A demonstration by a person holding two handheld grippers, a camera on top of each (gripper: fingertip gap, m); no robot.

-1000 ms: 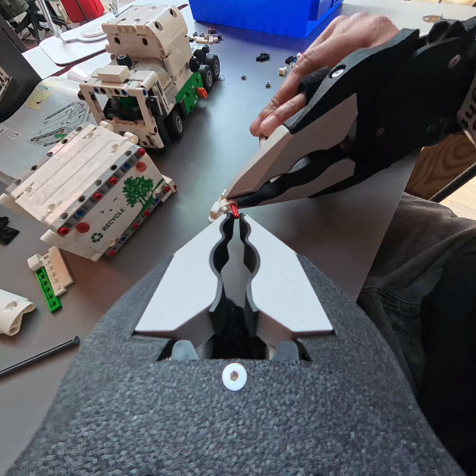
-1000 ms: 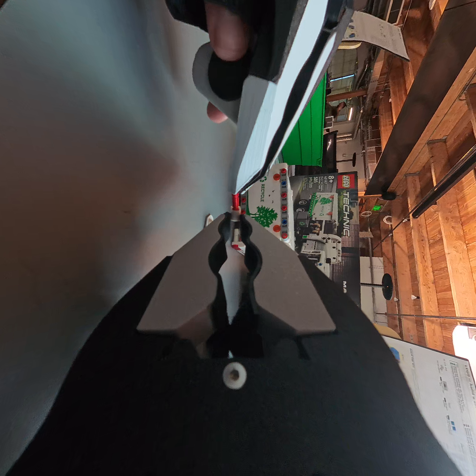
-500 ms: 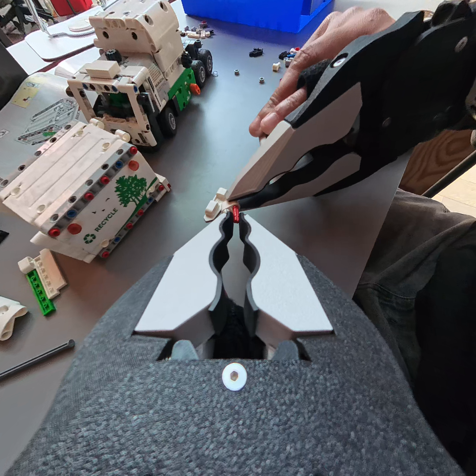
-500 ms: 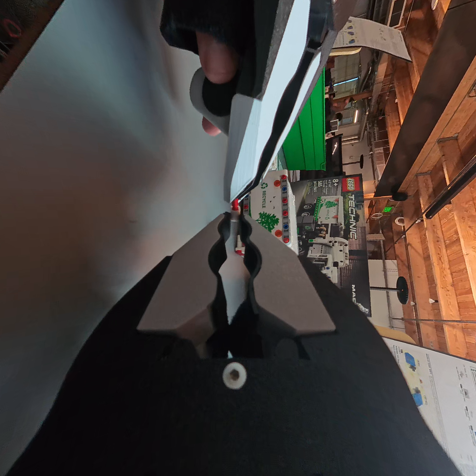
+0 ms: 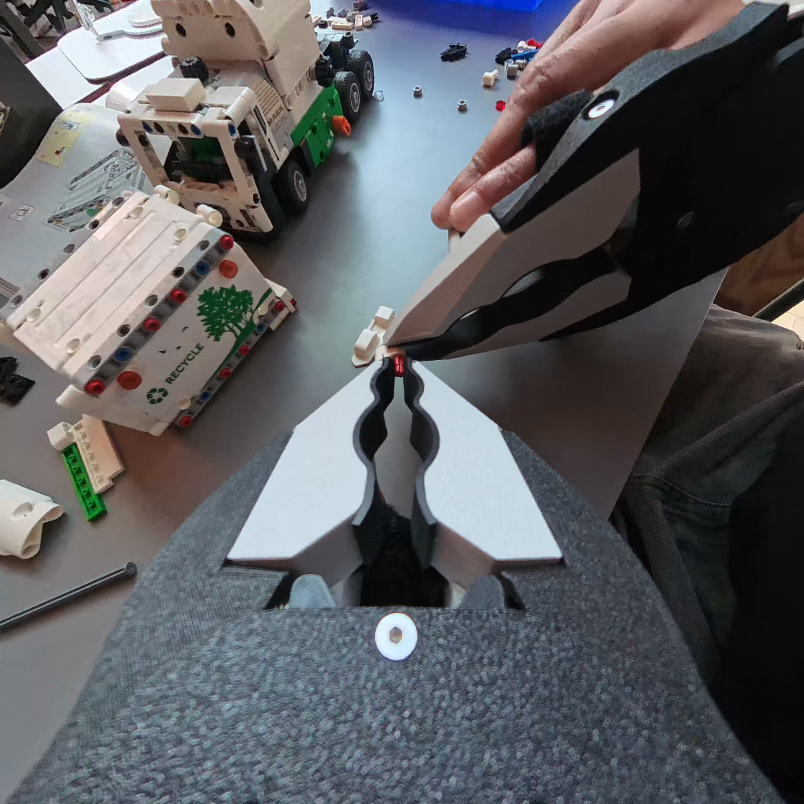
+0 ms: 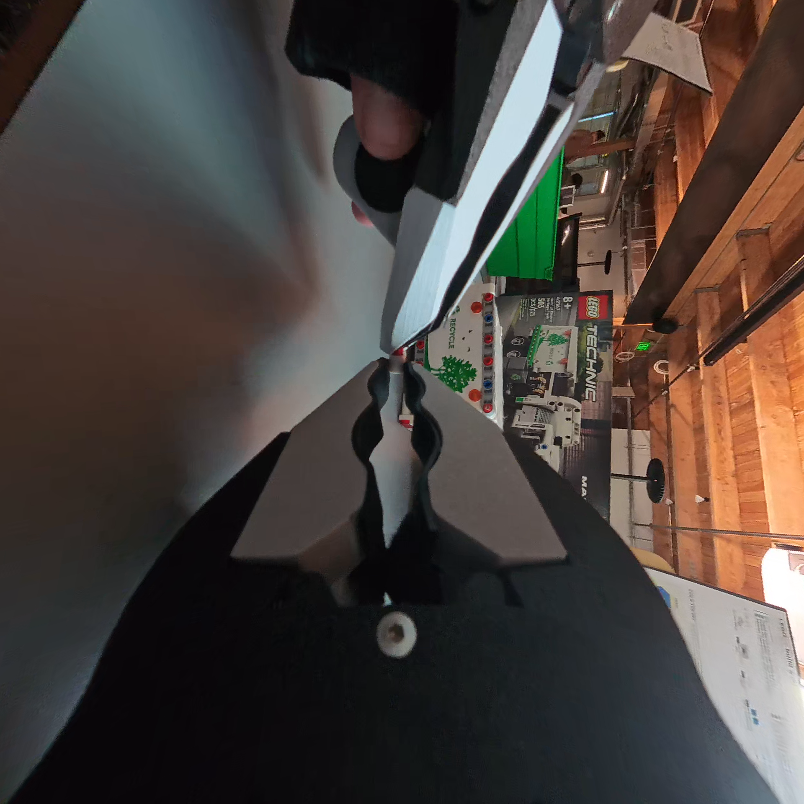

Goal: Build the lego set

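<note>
My left gripper [image 5: 396, 369] is shut on a small red pin [image 5: 398, 364] at its tips. My right gripper [image 5: 393, 346] comes in from the right, shut on a small white lego piece [image 5: 373, 338]. The two tips meet just above the table, pin against piece. In the right wrist view my right gripper [image 6: 395, 369] holds the white piece [image 6: 395, 391], and the red pin [image 6: 398, 351] shows at the left gripper's tip [image 6: 402, 337]. The white and green truck [image 5: 243, 130] and the white container body with a green tree [image 5: 143, 322] stand to the left.
A green and white part [image 5: 85, 461], a white curved part [image 5: 21, 517] and a black rod [image 5: 65, 591] lie at the left. Loose small parts [image 5: 500, 74] lie at the back near a blue bin [image 5: 457, 6]. The set's box [image 6: 561, 370] stands behind the container. My left and right fingertips are right by each other.
Both grippers stay tip to tip and have shifted a little toward the truck side. Less of the red pin shows between the tips now.
</note>
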